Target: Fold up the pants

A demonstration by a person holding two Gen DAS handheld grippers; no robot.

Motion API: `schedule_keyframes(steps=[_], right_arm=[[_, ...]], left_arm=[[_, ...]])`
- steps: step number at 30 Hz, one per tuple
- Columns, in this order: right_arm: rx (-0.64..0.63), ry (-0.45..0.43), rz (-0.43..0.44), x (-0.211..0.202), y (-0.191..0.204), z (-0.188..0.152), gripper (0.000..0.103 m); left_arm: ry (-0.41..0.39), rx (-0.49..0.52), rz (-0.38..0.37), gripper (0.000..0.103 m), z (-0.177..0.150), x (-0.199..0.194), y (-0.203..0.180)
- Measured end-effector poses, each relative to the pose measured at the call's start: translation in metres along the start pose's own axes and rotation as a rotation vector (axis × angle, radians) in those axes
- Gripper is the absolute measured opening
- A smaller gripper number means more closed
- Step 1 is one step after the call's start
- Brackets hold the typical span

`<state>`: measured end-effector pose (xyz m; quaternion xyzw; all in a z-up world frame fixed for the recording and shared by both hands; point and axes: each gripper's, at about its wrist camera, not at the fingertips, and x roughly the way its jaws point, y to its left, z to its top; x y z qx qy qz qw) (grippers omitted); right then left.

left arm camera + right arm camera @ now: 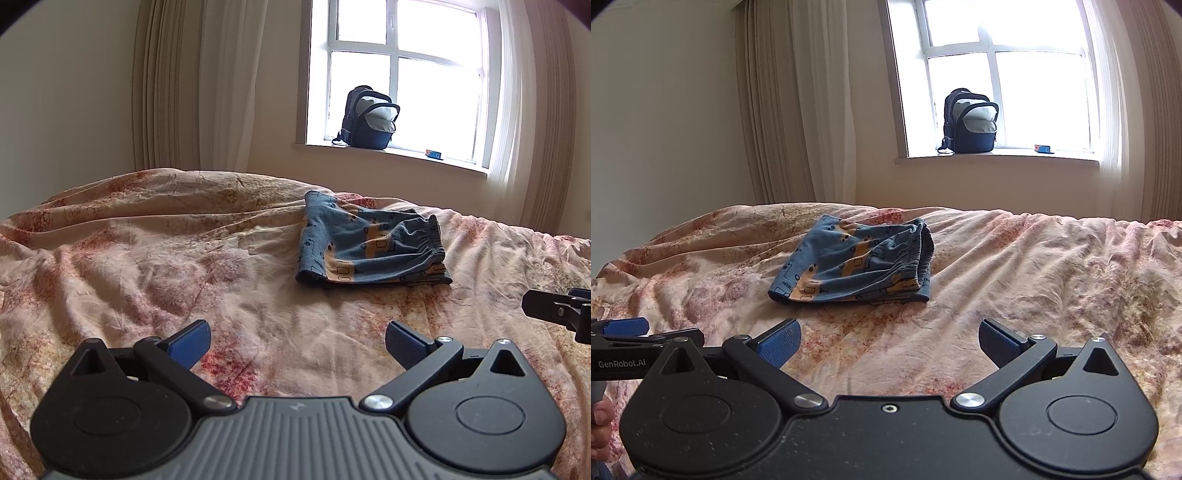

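Bed [147, 258] with rumpled floral cover; pants [369, 247] lie folded on it, well ahead of both tools. My left tool [297, 343] and right tool [890, 343] gape wide, empty. Fabric looks light and floppy; I'd pinch the elastic waistband edge.

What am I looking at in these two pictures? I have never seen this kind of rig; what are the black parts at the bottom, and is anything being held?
There is no robot here: a person carries a handheld two-finger gripper in each hand, and each gripper has a wide-angle camera looking forward along its fingers. The black parts are the grippers themselves. One picture comes from the left gripper, the other from the right gripper. Both stand open above a bed cover and hold nothing. On the cover lies a small pair of blue patterned pants, already folded into a compact bundle. Behind, a backpack stands on the window sill. At the left edge of the right view, part of the person's hand shows.
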<state>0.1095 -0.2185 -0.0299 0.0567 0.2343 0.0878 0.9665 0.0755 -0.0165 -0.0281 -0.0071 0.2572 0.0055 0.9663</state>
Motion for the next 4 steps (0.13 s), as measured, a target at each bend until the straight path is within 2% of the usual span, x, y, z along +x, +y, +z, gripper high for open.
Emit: schedule_keyframes(steps=[4], right_arm=[[-0.001, 0.001, 0.0, 0.0004, -0.0001, -0.0001, 0.102]], left_arm=[[0.001, -0.003, 0.001, 0.103, -0.0004, 0.0006, -0.0004]])
